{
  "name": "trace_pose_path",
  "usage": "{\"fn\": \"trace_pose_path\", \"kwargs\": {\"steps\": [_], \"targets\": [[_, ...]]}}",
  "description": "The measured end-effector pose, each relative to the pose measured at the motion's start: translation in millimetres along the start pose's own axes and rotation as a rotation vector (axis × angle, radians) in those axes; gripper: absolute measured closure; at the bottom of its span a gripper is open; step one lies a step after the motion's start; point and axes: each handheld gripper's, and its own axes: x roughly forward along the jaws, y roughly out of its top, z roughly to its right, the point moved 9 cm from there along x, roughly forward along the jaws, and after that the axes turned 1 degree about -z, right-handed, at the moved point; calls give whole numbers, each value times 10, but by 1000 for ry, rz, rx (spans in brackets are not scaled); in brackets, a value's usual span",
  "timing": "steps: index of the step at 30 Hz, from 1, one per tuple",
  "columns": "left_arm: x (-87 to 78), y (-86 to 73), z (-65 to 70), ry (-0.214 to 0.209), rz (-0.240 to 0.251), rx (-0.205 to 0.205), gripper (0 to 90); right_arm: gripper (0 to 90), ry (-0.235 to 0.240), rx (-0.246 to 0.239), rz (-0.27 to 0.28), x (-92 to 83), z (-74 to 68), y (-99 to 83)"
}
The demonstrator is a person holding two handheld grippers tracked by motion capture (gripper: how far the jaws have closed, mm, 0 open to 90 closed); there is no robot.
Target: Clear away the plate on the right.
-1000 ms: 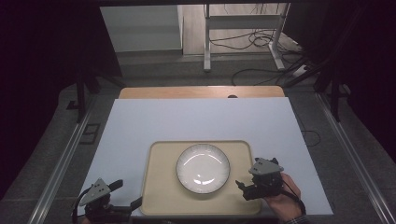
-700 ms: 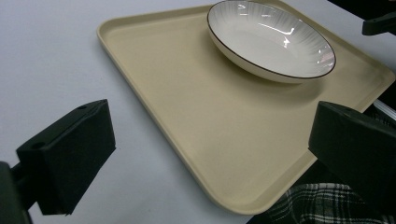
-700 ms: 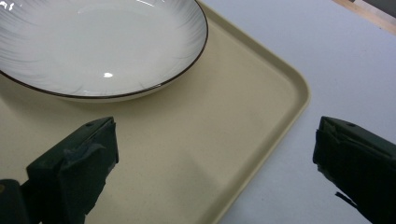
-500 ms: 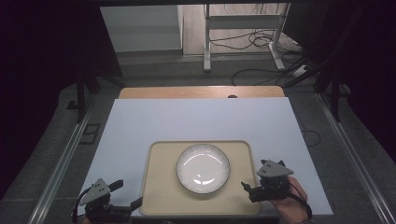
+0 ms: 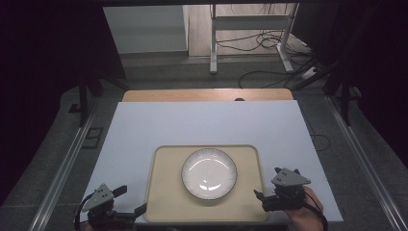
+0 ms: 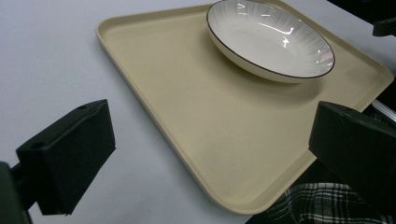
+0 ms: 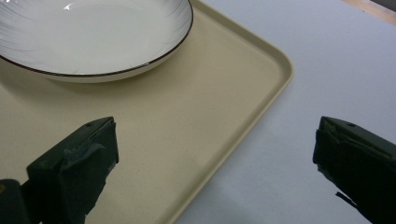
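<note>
A white plate (image 5: pixel 209 173) with a thin dark rim sits in the middle of a beige tray (image 5: pixel 166 192) at the table's near edge. My left gripper (image 5: pixel 131 198) stands open at the tray's near left corner, which lies between its jaws. In the left gripper view the tray (image 6: pixel 210 107) and the plate (image 6: pixel 266 37) stretch ahead of the left gripper (image 6: pixel 212 154). My right gripper (image 5: pixel 267 182) is open at the tray's right edge. The right gripper view shows the right gripper (image 7: pixel 215 161) straddling that rim of the tray (image 7: pixel 187 116), with the plate (image 7: pixel 93 32) further in.
The tray rests on a white tabletop (image 5: pixel 202 125) with a wooden strip (image 5: pixel 207 95) along its far edge. Metal rails run along both sides of the table. Cables and a desk frame lie on the floor beyond. A plaid cloth (image 6: pixel 327 205) shows below the tray's near corner.
My right gripper has drifted slightly to the right, off the tray's near right corner toward its right edge. The left gripper, tray and plate have stayed put.
</note>
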Motion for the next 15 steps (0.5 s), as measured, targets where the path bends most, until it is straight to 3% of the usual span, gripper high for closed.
{"fn": "trace_pose_path", "kwargs": {"steps": [15], "targets": [[0,0,-1,0,-1,-1,2,8,-19,41,9,-135,58,-93]]}}
